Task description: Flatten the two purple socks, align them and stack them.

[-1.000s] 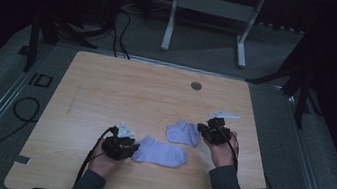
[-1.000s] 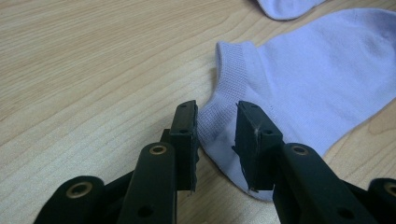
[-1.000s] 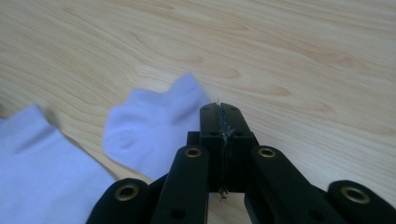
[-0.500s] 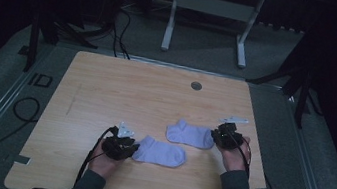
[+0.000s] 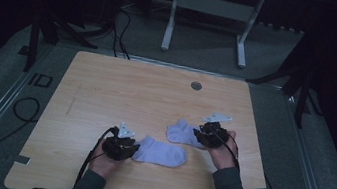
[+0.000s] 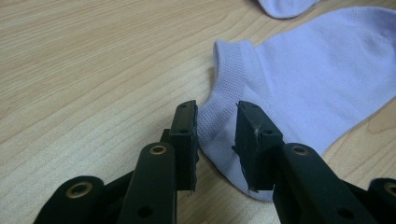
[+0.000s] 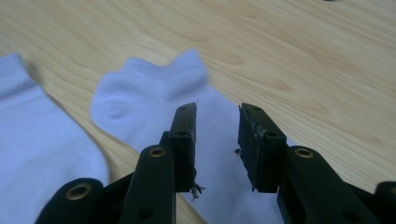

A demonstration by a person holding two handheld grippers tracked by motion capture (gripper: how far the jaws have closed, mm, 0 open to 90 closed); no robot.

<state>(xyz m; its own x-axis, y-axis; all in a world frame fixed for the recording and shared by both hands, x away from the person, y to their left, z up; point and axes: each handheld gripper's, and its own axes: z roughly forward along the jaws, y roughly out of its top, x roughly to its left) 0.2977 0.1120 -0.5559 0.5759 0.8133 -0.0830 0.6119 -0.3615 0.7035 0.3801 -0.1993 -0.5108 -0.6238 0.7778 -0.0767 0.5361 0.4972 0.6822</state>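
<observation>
We are working at the wooden table with 2 pale lilac socks; the near sock is lying flat toward the near edge, and the far sock is lying just beyond it to the right, the 2 barely apart. Our left gripper is resting at the near sock's cuff end, jaws spread with the sock's edge lying between them and not pinched; our right gripper is hovering over the right end of the far sock, jaws likewise parted, with the fabric lying below the gap.
</observation>
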